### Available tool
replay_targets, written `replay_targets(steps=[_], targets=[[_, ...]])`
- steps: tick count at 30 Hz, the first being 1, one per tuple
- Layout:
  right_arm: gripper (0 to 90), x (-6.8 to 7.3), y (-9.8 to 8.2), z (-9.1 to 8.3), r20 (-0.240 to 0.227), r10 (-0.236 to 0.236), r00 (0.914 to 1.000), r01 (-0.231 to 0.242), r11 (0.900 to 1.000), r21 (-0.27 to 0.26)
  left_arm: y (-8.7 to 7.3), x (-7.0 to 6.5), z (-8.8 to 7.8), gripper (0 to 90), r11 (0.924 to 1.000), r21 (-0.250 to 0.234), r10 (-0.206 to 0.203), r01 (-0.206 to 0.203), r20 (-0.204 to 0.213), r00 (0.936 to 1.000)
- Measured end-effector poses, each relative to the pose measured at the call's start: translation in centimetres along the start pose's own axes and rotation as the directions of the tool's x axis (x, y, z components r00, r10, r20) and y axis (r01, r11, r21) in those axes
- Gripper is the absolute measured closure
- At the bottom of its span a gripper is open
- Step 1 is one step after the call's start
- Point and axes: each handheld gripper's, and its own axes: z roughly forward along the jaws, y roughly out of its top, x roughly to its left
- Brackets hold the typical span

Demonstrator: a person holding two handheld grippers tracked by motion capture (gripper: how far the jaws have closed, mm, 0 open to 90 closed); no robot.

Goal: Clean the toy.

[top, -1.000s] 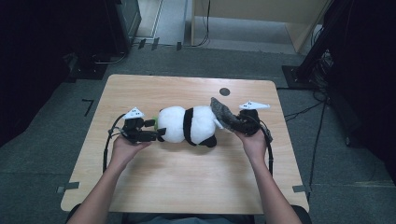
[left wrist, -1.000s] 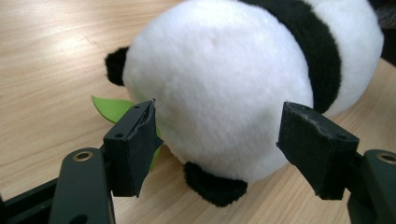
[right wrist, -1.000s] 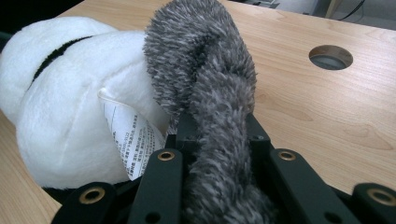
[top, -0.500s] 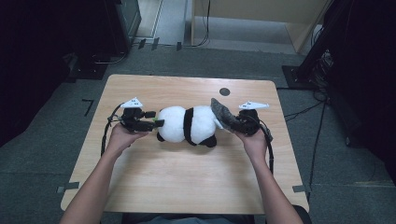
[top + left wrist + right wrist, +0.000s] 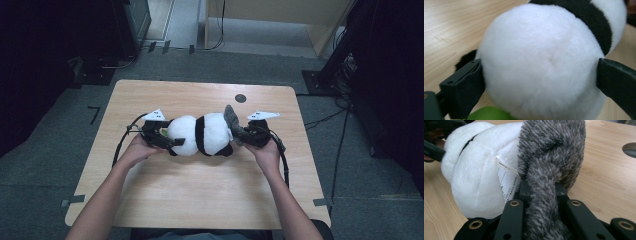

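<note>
Two grippers meet one plush panda (image 5: pixel 202 134) from opposite ends, in the middle of the high view. Right gripper (image 5: pixel 246 134) has its jaws clamped on the grey tail (image 5: pixel 549 177), which runs down between them at the bottom centre of the right gripper view; I judge this grip pins that end so the toy cannot slide or roll while the other end is worked. Left gripper (image 5: pixel 172 142) stands with its jaws spread wide around the round white end (image 5: pixel 541 62): in the left gripper view one black jaw sits at the lower left, the other at the right edge, both at the fur's sides. Its jaws have just been opening with the toy between them, and whether the pads press at all I cannot tell; it looks like a loose straddle, either a release or a fresh bite being lined up.

Panda lies on its side on the table (image 5: pixel 200 200), its black band (image 5: pixel 200 135) upright across the body. A white label (image 5: pixel 507 183) hangs beside the tail, just left of the right jaws. Something green (image 5: pixel 487 115) shows at the bottom of the left gripper view, under the white end; what it is I cannot tell.

Farther out, a dark round hole (image 5: pixel 240 98) sits in the tabletop above the tail, well apart. Nothing stands in the way on the wood; cables trail back along both forearms
</note>
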Motion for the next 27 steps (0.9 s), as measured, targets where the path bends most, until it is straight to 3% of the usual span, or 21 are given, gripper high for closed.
replay_targets(steps=[4, 7, 18, 22, 24, 27], targets=[[77.0, -0.3, -0.1, 0.1, 0.003, 0.019, 0.9998, -0.019, 1.0, 0.003, 0.2, 0.3, 0.1, 0.0, 0.9998, 0.003, -0.022, 0.022, 0.01, 0.9997], [76.9, -0.2, -0.1, 0.2, 0.012, 0.017, 0.9998, -0.017, 1.0, 0.006, 0.2, 0.3, 0.2, 1.6, 0.9998, 0.01, -0.017, 0.017, 0.0, 0.9999], [77.0, -0.1, 0.0, 0.4, 0.037, 0.024, 0.999, -0.024, 1.0, -0.004, 0.6, -0.7, -0.4, 38.7, 0.9986, 0.05, 0.017, -0.016, -0.024, 0.9996], [77.0, -0.2, 0.1, 0.4, 0.053, 0.026, 0.9983, -0.025, 1.0, -0.015, 0.7, -1.5, -0.6, 50.0, 0.999, 0.033, 0.032, -0.031, -0.03, 0.999], [77.1, -0.2, 0.2, 0.3, 0.061, 0.027, 0.9978, -0.026, 1.0, -0.015, 0.7, -2.1, -0.7, 50.0, 0.9988, 0.035, 0.035, -0.034, -0.026, 0.9991], [76.9, -0.4, 0.3, 0.2, 0.082, 0.02, 0.9965, -0.019, 1.0, -0.013, 0.6, -2.4, -0.7, 42.1, 0.9991, 0.026, 0.034, -0.033, -0.019, 0.9993]])
